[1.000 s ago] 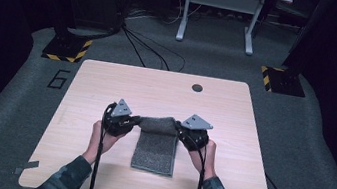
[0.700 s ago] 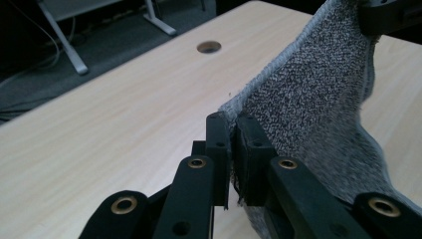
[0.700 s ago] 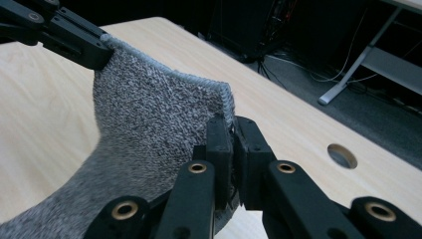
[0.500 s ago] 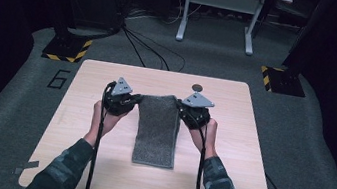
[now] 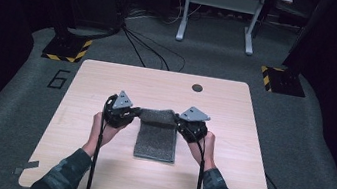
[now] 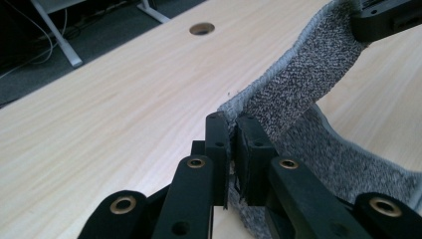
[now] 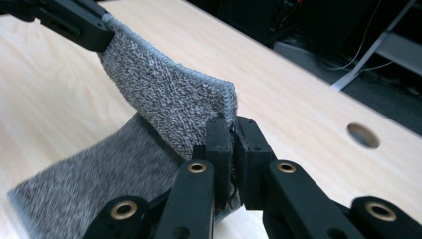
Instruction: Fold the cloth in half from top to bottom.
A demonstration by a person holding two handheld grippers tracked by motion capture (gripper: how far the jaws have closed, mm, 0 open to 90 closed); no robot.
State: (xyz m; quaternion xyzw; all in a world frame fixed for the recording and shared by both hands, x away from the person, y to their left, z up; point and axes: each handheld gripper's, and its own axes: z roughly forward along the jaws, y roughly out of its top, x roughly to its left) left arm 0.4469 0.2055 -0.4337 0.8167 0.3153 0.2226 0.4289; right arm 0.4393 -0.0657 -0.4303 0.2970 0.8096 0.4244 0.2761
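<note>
Fingers (image 6: 249, 149) of my left gripper (image 5: 121, 112) are pinched shut on one far corner of the grey towel (image 5: 156, 136), and my right gripper (image 5: 192, 126) clamps the other, the edge lifted over the tabletop (image 5: 235, 109). Each bite looks thin to me, so pulling apart could slip a corner free. Uneven lowering would skew the fold.

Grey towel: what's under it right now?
The near part of the grey towel lies on the wooden table; the far edge hangs lifted between the grippers. Anything beneath the flat part is covered.
</note>
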